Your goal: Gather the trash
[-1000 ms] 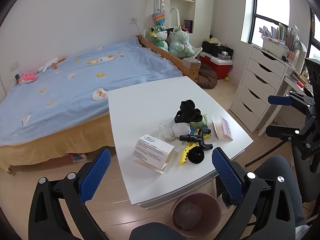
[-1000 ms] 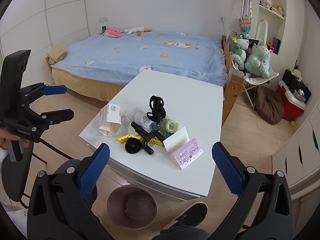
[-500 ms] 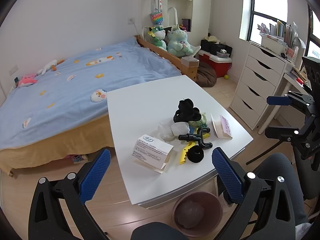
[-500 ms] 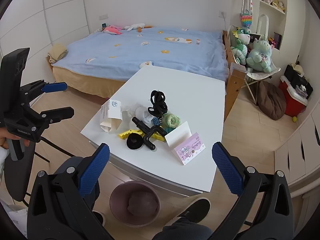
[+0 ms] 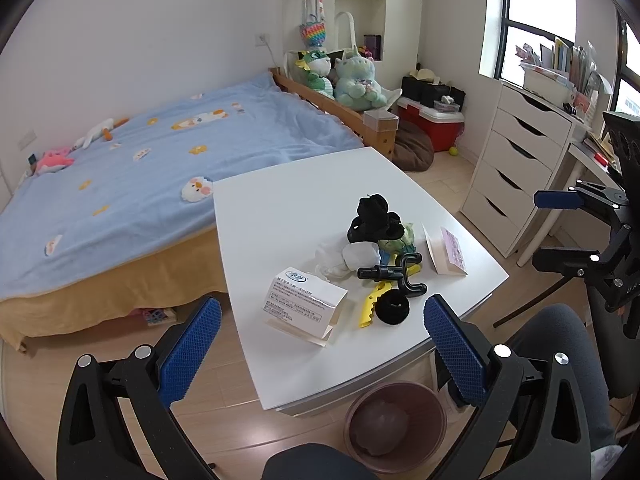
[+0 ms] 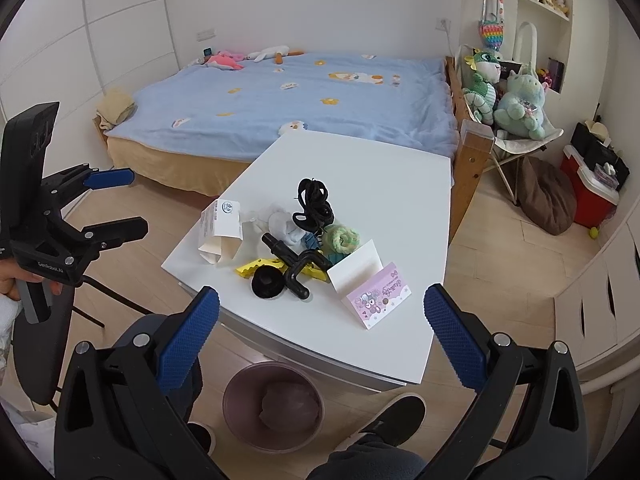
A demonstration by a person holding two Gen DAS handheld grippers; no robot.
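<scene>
- View difference: the left wrist view shows the right gripper [image 5: 560, 232] at its right edge, plus a white drawer unit [image 5: 516, 168] and a window beyond it. The right wrist view shows the left gripper [image 6: 116, 204] at its left edge, with a hand [image 6: 16, 280] on the grip, plus a shoe [image 6: 394, 412] on the floor.
- Shared content: both views show the white table [image 5: 280, 216] ahead of the fingers and the blue bed [image 5: 160, 160] beyond it.
- Count, table items: one white printed box [image 5: 304, 298], one open pink-and-white card box [image 6: 370, 284], one yellow toothed clip [image 5: 374, 298], one black T-shaped handle [image 5: 396, 274], one black round scrunchie [image 5: 394, 308], one black cord bundle [image 6: 314, 204], one green knitted item [image 6: 340, 238], one crumpled white tissue lump [image 5: 348, 258].
- Location of trash: all items lie in one cluster ahead of and between both grippers' fingers, at the near part of the table.
- Count, bins: one mauve bin [image 6: 272, 404] on the floor, below the near table edge, between the right gripper's fingers in its own view. It contains one crumpled mass.
- Left gripper: jaws spread wide, blue pads [image 5: 188, 350] well apart, nothing gripped or touched.
- Right gripper: jaws spread wide, pads [image 6: 450, 334] well apart, nothing gripped or touched.
</scene>
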